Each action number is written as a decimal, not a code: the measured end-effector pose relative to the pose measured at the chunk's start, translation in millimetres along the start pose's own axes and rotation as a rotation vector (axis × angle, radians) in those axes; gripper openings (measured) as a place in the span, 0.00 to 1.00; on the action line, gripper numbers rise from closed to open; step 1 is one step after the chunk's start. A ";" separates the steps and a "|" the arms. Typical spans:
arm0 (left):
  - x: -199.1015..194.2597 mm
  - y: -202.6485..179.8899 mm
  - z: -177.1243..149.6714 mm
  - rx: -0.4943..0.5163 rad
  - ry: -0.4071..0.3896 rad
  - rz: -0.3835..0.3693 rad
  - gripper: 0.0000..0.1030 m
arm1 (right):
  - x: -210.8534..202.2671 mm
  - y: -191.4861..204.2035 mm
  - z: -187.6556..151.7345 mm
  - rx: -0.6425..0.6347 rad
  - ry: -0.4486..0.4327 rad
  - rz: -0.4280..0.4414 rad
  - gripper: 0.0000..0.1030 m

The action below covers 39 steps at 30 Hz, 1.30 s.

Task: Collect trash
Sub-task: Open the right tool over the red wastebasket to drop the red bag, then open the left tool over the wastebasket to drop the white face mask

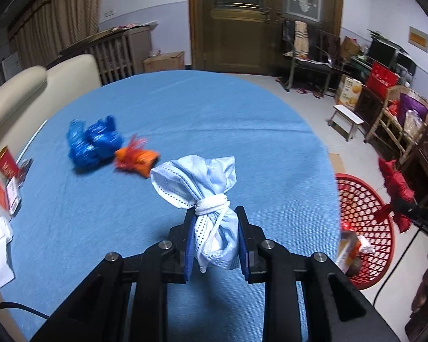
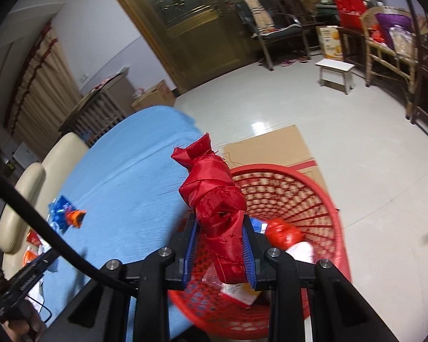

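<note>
Blue-clothed round table beside red mesh plastic basket — right tongs clamp knotted red fabric bundle, seemingly above basket rim; left tongs pinch tied pale-blue mask bundle over table — basket lies rightward.

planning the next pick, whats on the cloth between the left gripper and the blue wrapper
In the left wrist view, only the orange wrapper lies between the left gripper and the blue wrapper.
</note>
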<state>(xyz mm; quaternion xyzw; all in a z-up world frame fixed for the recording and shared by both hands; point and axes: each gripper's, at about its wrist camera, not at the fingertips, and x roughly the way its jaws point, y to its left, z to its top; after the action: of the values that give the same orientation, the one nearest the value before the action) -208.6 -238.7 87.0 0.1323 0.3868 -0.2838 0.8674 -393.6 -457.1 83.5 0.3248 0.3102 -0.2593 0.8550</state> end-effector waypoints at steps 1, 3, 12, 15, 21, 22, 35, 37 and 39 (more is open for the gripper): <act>0.3 -6.1 1.3 0.011 -0.001 -0.008 0.26 | 0.3 -4.8 -0.1 0.009 0.000 -0.008 0.30; 0.2 -16.7 3.2 0.030 -0.003 -0.022 0.26 | 3.3 -15.8 -1.4 0.030 0.010 -0.022 0.30; 1.7 -53.6 10.5 0.104 -0.008 -0.065 0.26 | 27.1 -46.2 -14.1 0.105 0.125 -0.065 0.75; 2.9 -64.7 14.3 0.116 -0.007 -0.075 0.26 | 21.6 -51.9 -16.0 0.128 0.108 -0.032 0.75; 6.7 -90.8 18.4 0.161 -0.003 -0.109 0.26 | 5.8 -62.9 -8.5 0.148 0.046 -0.042 0.75; 7.9 -95.0 18.5 0.167 -0.001 -0.114 0.26 | 2.7 -65.2 -6.9 0.155 0.035 -0.042 0.75; 22.0 -156.7 28.3 0.268 0.050 -0.245 0.28 | -13.8 -88.4 3.1 0.216 -0.007 -0.045 0.75; 28.8 -165.6 29.8 0.287 0.071 -0.260 0.38 | -13.6 -90.3 3.1 0.221 -0.007 -0.046 0.75; 35.7 -173.6 30.5 0.305 0.091 -0.263 0.62 | -14.1 -92.1 3.6 0.225 -0.007 -0.045 0.75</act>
<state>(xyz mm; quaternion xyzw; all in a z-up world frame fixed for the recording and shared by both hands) -274.4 -405.9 78.9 0.2230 0.3921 -0.4436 0.7744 -461.1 -516.5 59.1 0.4108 0.2835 -0.3129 0.8081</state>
